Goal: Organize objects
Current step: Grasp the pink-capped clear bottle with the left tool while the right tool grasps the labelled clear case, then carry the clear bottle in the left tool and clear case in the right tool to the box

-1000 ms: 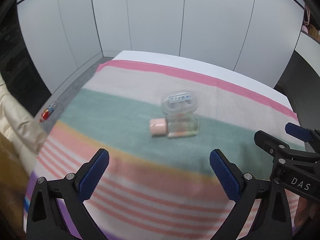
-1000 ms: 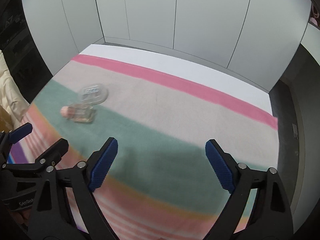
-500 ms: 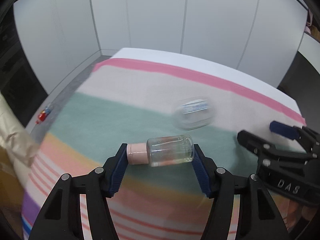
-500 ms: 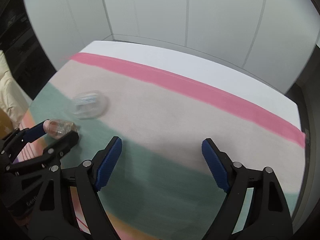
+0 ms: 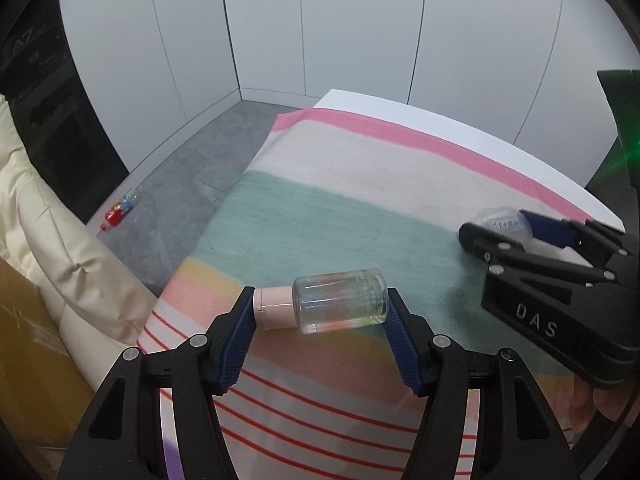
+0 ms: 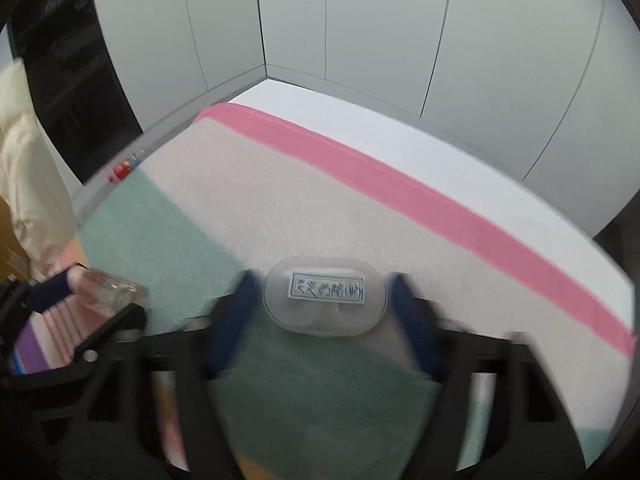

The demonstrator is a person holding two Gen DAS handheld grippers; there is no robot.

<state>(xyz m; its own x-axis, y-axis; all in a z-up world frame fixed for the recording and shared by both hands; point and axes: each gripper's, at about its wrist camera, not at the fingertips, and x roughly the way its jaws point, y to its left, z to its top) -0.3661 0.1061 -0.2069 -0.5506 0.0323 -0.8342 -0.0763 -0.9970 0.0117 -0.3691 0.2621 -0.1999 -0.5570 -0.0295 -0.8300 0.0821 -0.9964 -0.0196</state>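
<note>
Left wrist view: the left gripper (image 5: 320, 316) holds a clear bottle (image 5: 340, 300) lying sideways between its blue-padded fingers (image 5: 234, 344), the pink cap (image 5: 274, 308) against the left finger and the bottle's base against the right finger. The bottle is raised above the striped blanket (image 5: 320, 216) that covers the surface; whether it still touches the cloth cannot be told. To the right, well apart from the bottle, the right gripper (image 5: 504, 228), marked "DAS", reaches across the green band with a translucent oval case (image 5: 502, 222) between its fingertips.

Right wrist view (motion-blurred): the right gripper (image 6: 324, 300) has its fingers (image 6: 240, 308) set on either side of the translucent oval case (image 6: 325, 295), which bears a label with blue print facing up. Contact looks likely, but the blur leaves the grip uncertain. The case sits over the border of the beige and green bands. At lower left, the left gripper (image 6: 92, 300) and its bottle (image 6: 108, 292) appear near the blanket's edge.

Surroundings: a small red-and-blue bottle (image 5: 119, 210) lies on the grey floor (image 5: 180, 184) to the left of the surface; a cream padded garment (image 5: 60, 248) and a brown cardboard box (image 5: 32, 360) stand just beside the near-left corner; white wall panels (image 5: 360, 28) enclose the background. Nothing lies between the two grippers.
</note>
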